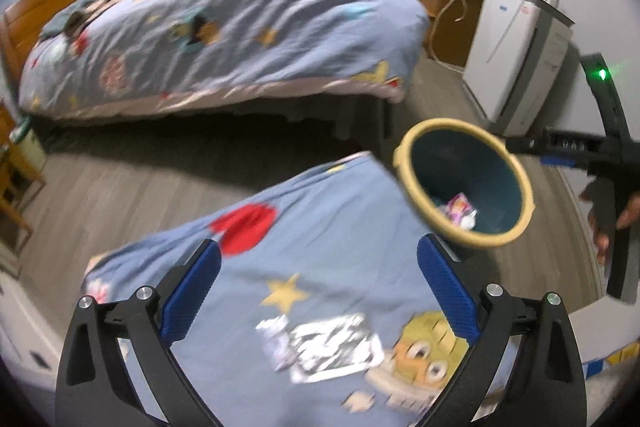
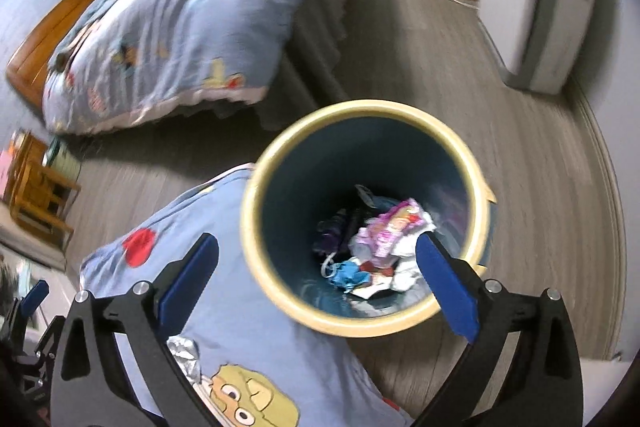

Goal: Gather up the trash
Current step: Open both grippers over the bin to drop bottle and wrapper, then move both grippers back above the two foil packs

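**Trash in the bin, one silver wrapper left on the bed**

Trash already lies at the bottom of the round bin: crumpled pink and white wrappers, a blue scrap and something dark. The bin, cream-rimmed and dark blue inside, stands on the grey wood floor, touching the corner of the near bed's blue cartoon quilt. A crinkled silver wrapper rests on that quilt.

The left gripper hangs directly over the silver wrapper, jaws spread wide and empty. The right gripper hovers above the bin mouth, jaws equally wide, nothing between them.

The step in hand appears to be picking up the silver wrapper. To do it well, lower the left gripper squarely over the foil, pinch the wrapper alone without catching the quilt, then carry it over the rim before letting go. A second bed stands across the floor.
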Motion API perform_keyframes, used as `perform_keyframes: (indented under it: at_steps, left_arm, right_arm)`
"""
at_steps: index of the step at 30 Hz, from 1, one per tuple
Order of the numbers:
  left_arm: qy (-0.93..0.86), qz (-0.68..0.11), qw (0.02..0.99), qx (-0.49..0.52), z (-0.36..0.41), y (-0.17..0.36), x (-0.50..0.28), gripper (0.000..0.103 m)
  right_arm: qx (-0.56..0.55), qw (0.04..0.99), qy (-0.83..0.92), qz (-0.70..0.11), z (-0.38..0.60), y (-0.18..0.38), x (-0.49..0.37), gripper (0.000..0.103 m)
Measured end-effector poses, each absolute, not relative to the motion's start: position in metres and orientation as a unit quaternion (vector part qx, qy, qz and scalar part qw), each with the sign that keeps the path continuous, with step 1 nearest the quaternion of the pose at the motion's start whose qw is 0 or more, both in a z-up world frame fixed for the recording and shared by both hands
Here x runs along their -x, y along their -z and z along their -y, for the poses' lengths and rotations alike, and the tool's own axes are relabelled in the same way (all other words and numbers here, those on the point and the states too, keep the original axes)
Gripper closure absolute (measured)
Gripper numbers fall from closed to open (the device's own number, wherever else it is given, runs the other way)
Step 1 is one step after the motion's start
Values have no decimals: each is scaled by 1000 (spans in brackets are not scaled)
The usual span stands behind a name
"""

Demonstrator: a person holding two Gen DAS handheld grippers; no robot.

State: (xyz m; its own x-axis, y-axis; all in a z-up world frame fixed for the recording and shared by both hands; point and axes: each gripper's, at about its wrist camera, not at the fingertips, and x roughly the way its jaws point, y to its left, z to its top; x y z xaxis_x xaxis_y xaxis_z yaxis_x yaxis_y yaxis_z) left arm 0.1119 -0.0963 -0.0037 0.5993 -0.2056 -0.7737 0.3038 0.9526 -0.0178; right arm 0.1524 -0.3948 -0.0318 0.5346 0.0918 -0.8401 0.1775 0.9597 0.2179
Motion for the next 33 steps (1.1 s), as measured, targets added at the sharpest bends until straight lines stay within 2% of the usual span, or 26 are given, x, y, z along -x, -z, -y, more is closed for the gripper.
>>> perform_keyframes:
  at_steps: [4, 11, 17, 26, 29, 31, 33]
  left_arm:
    - [114, -433, 893, -43, 59, 11, -96, 6]
    - [81, -454, 886, -45, 23, 46, -91, 6]
    - [67, -500, 862, -50, 18, 92, -99, 6]
    - [88, -544, 827, -112, 47, 145, -109, 7]
    - [84, -555, 821, -104, 49, 152, -113, 13]
    - [88, -565, 817, -77, 45, 154, -118, 33]
    - [93, -572, 813, -53, 39, 156, -123, 36]
  right_arm:
    - [-91, 872, -14, -482, 353, 30, -152, 6]
    - [-5, 852, -102, -513, 281, 60, -147, 6]
    - [63, 839, -146, -520, 246, 79, -143, 6]
    - [63, 831, -150, -532, 246, 89, -153, 6]
    - [61, 830, -159, -531, 246, 91, -152, 6]
    - [64, 829, -166, -530, 245, 93, -152, 6]
    - [72, 826, -175, -531, 242, 96, -150, 6]
